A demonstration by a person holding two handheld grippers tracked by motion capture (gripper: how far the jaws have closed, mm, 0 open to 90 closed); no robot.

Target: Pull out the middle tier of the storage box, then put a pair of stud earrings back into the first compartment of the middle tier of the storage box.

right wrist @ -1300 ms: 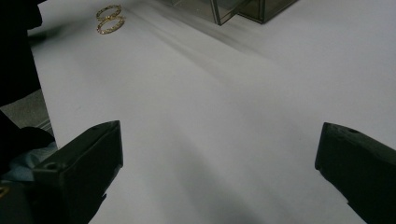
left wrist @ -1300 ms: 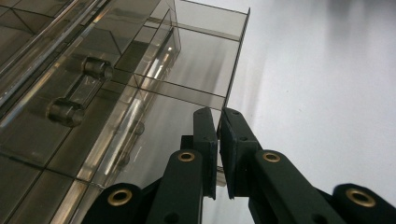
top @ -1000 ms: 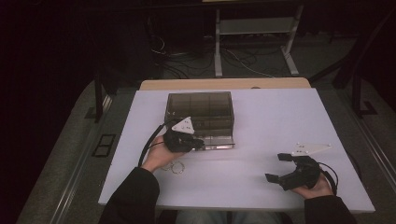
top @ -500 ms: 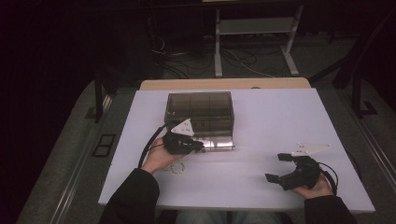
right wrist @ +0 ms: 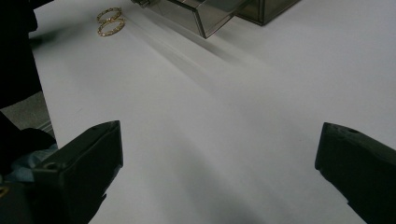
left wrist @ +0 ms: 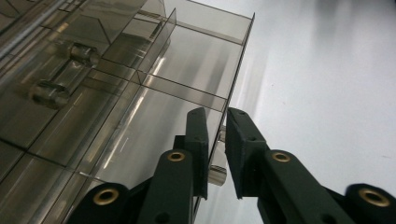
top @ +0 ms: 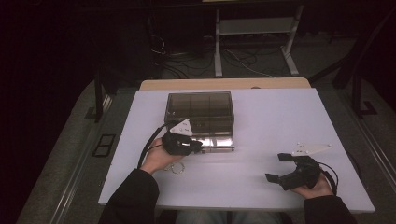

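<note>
High view, box: a smoky clear plastic box (top: 200, 112) stands on my white table (top: 261, 116), left of the middle, with a drawer (top: 215, 143) drawn out of its near side toward me.
High view, left: my left hand-held gripper (top: 195, 145) lies at the drawer's front, its tips on the near left part of the drawer, with my left hand (top: 159, 158) behind it on the table.
High view, rings: two small rings (top: 175, 167) lie on the table just beside my left hand, near the drawer but apart from it.
High view, right: my right hand-held gripper (top: 276, 167) rests low at the near right of the table, well apart from the box, with its jaws spread wide and nothing between them.
Left gripper view: my two black jaws stand either side of the drawer's thin front wall (left wrist: 232, 88). They have just been opening a little. The right pad stands clear of the wall; whether the left pad touches it I cannot tell. A small clear knob (left wrist: 217, 173) sits low between them.
Left gripper view, inside: clear dividers (left wrist: 182, 88) split the drawer into compartments.
Right gripper view: my jaws are far apart over bare table. The two gold rings (right wrist: 110, 21) lie ahead at upper left, side by side and touching. The open drawer's corner (right wrist: 205, 18) is beyond them.
</note>
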